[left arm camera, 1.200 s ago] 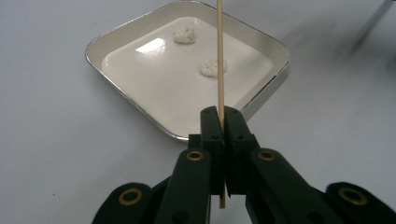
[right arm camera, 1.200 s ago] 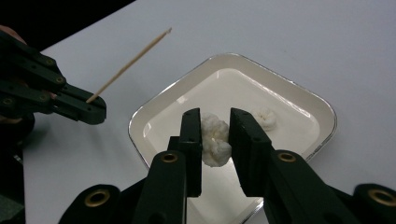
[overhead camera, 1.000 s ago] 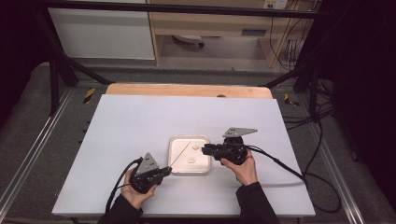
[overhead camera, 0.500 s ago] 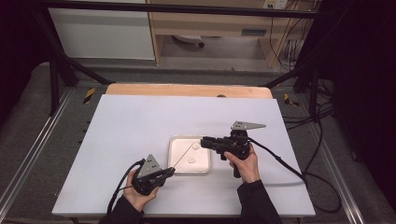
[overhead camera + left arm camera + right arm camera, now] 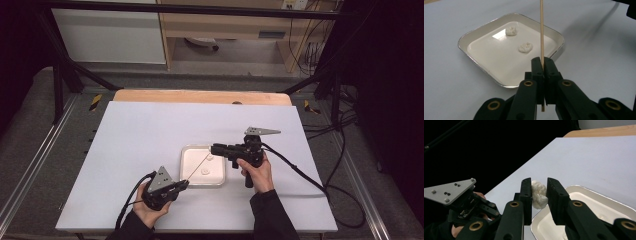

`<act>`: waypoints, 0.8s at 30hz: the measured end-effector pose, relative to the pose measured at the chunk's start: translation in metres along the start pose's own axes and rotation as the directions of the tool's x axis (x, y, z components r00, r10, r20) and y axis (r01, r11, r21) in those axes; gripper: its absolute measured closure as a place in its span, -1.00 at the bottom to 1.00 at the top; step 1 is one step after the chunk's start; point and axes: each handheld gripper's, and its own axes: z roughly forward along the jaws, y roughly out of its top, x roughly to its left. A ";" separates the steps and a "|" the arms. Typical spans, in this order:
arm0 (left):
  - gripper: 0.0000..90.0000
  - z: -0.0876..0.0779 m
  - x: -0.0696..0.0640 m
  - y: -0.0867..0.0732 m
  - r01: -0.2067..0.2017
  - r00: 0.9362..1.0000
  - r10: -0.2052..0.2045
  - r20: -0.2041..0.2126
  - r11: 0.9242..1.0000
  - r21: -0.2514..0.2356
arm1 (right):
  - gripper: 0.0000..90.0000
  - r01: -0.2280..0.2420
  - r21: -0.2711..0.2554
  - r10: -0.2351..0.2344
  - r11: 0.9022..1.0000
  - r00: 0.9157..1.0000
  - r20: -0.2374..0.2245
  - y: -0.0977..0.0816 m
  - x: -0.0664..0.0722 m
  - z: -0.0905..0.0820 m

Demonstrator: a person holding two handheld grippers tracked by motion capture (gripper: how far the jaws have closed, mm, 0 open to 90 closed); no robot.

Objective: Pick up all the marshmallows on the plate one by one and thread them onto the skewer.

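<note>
My left gripper [image 5: 181, 186] sits low on the table by the tray's near left corner, shut on a thin wooden skewer [image 5: 196, 169] that slants up over the white tray [image 5: 186, 176]. In the left gripper view the jaws of the left gripper [image 5: 543, 62] pinch the skewer [image 5: 541, 30], with two small white lumps [image 5: 525, 47] in the tray [image 5: 464, 41] beyond. My right gripper [image 5: 215, 148] hovers level over the tray's far right side. In its own view my right gripper [image 5: 538, 182] is shut on a white puffy lump [image 5: 538, 195], near the skewer's tip.
The white table [image 5: 150, 130] ends in a wooden strip [image 5: 200, 96] at the back. Black cables [image 5: 300, 172] trail right from my right gripper. In the right gripper view the other hand and its grey plate [image 5: 447, 191] sit low at the left.
My right hand has turned upright and lifted its gripper off the tray, shifting slightly left with the white lump. The left gripper and skewer have stayed put.
</note>
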 end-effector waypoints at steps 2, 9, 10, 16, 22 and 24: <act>0.96 0.000 0.000 0.000 -0.001 1.000 0.001 0.001 1.000 -0.002 | 0.67 -0.006 0.001 0.006 1.000 1.000 -0.006 0.000 0.000 0.000; 0.96 -0.001 -0.001 0.000 -0.007 1.000 0.007 0.003 1.000 -0.012 | 0.67 -0.016 0.009 0.017 1.000 0.999 -0.027 -0.003 -0.001 0.004; 0.96 -0.001 -0.001 0.000 -0.008 1.000 0.008 0.002 1.000 -0.013 | 0.67 -0.017 0.013 0.018 1.000 0.999 -0.027 -0.003 -0.001 0.004; 0.96 -0.001 -0.001 0.000 -0.001 1.000 0.001 -0.001 1.000 -0.014 | 0.69 -0.034 0.019 0.035 0.999 0.998 -0.044 -0.006 0.000 0.007; 0.96 0.000 -0.002 -0.001 0.000 1.000 0.000 -0.004 1.000 -0.015 | 0.71 -0.047 0.015 0.048 0.999 0.997 -0.055 -0.010 0.001 0.010; 0.96 0.000 -0.002 -0.001 0.000 1.000 0.000 -0.004 1.000 -0.017 | 0.72 -0.048 0.019 0.049 0.999 0.997 -0.053 -0.011 0.001 0.011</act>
